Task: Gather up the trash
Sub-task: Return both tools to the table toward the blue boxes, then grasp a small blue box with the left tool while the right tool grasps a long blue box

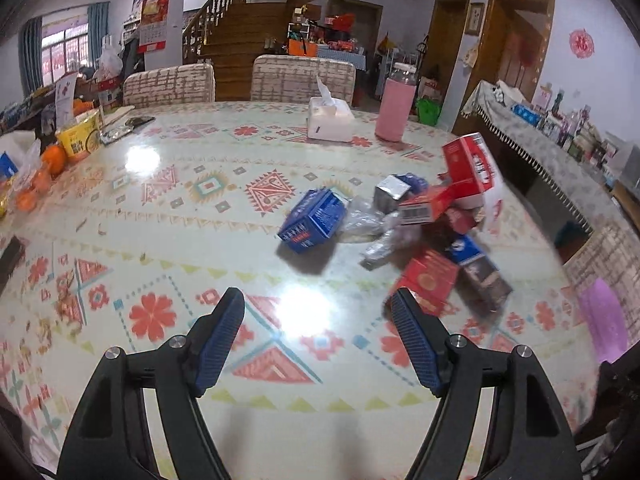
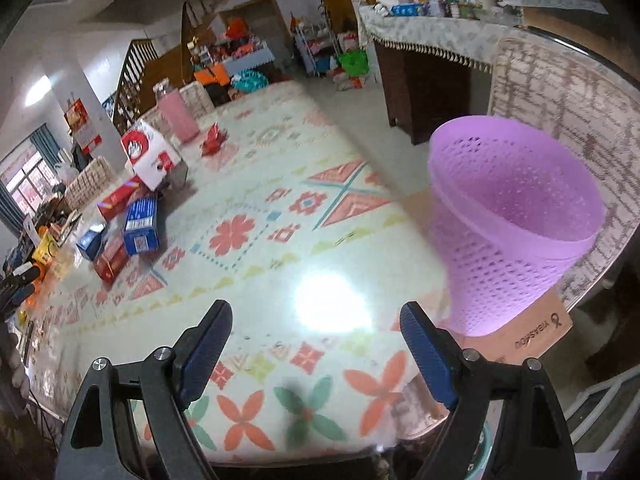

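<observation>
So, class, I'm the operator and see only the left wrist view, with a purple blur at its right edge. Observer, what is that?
Observer: A lilac perforated plastic basket, wide end up, by the edge of the patterned table.
Operator: What does it stand on?
Observer: A flat tan piece of cardboard with printed lettering.
Operator: And the right gripper?
Observer: The right gripper is open and holds nothing, with the basket just to its right.
</observation>
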`<state>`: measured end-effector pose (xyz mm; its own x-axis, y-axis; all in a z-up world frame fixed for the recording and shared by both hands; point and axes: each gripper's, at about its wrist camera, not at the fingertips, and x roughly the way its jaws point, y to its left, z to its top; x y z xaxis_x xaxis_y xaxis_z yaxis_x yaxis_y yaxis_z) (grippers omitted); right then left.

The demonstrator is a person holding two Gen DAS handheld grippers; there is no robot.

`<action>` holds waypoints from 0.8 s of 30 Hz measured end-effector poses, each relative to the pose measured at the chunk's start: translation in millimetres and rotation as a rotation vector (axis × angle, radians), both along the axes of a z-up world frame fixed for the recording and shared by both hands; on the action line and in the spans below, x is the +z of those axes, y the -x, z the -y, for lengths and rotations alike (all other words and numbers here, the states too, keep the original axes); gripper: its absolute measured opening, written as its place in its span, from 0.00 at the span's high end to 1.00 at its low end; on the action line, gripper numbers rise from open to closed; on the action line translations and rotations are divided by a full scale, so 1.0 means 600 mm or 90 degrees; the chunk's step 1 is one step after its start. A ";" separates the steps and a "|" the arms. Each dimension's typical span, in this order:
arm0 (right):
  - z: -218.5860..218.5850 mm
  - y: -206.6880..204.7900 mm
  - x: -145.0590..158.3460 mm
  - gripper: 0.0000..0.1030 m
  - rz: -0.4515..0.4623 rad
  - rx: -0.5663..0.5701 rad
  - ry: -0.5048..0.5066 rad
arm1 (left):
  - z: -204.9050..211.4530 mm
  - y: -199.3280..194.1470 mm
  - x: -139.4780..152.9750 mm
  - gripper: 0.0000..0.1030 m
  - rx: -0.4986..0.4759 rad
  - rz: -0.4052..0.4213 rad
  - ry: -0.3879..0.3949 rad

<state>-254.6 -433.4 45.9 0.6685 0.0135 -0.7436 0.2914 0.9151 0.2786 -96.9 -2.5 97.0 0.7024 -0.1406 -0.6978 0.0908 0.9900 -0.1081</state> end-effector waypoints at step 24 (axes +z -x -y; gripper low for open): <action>-0.150 -0.117 0.013 0.13 -0.033 0.112 0.045 | 0.017 -0.242 -0.101 0.69 -0.028 -0.097 -0.109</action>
<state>-184.3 -343.3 53.8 0.6209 0.0725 -0.7805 0.1379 0.9701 0.1998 48.2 -12.7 36.5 0.5823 -0.0395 -0.8120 0.1303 0.9904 0.0453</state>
